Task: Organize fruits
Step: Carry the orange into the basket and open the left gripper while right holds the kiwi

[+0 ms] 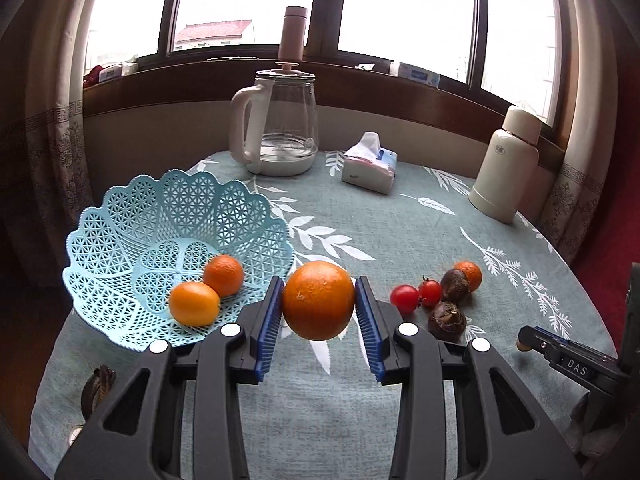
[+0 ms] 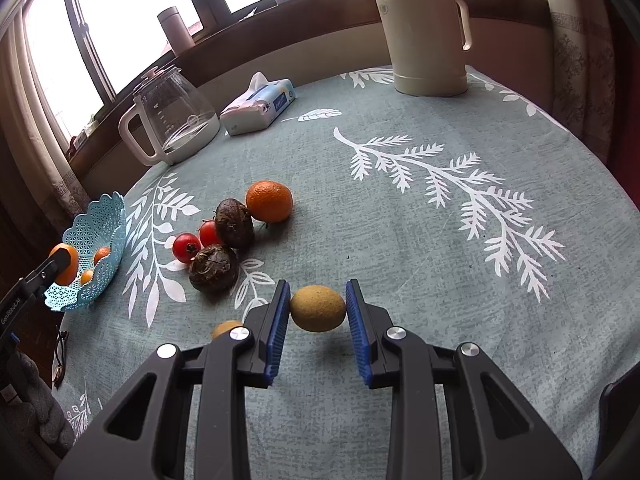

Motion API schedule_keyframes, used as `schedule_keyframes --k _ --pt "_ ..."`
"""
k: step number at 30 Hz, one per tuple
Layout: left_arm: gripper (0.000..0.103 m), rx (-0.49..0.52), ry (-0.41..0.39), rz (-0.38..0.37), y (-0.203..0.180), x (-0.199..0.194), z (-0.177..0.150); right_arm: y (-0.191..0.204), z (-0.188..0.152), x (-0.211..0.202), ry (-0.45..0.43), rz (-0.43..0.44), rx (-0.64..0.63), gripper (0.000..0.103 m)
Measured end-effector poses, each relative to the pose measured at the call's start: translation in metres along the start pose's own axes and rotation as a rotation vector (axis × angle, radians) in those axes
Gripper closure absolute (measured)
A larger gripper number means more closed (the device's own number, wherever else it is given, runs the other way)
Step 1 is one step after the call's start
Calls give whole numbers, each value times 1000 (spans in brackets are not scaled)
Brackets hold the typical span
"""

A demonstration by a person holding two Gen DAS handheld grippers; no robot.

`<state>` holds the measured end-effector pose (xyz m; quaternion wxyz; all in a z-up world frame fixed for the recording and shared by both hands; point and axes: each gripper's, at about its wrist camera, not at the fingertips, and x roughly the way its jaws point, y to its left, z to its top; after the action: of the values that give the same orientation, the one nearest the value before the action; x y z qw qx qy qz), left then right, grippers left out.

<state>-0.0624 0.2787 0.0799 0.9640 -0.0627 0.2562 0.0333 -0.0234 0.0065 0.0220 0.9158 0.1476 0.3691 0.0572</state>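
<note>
- Windows light a round table (image 2: 400,240) under a leaf-print cloth, with the kettle, tissues and flask pushed to the far edge so the near side stays free for sorting.
- Your left claw (image 1: 319,304) is clenched on an orange (image 1: 319,300), held off the cloth just beside the basket (image 1: 120,216), apparently ready to drop in.
- Two oranges already sit in the basket.
- Your right claw (image 2: 318,312) grasps a yellow-green fruit (image 2: 318,308), seemingly just above the cloth.
- Loose on the cloth wait two tomatoes (image 2: 198,240), two dark bulbs (image 2: 224,240) and a small orange (image 2: 269,201), clustered near the basket.
</note>
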Motion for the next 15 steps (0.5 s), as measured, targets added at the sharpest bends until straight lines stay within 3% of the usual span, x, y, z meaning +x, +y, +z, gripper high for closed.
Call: schedule_keyframes --k 15 --pt "65 -125 -38 194 80 2 8 2 0 2 4 -25 -9 74"
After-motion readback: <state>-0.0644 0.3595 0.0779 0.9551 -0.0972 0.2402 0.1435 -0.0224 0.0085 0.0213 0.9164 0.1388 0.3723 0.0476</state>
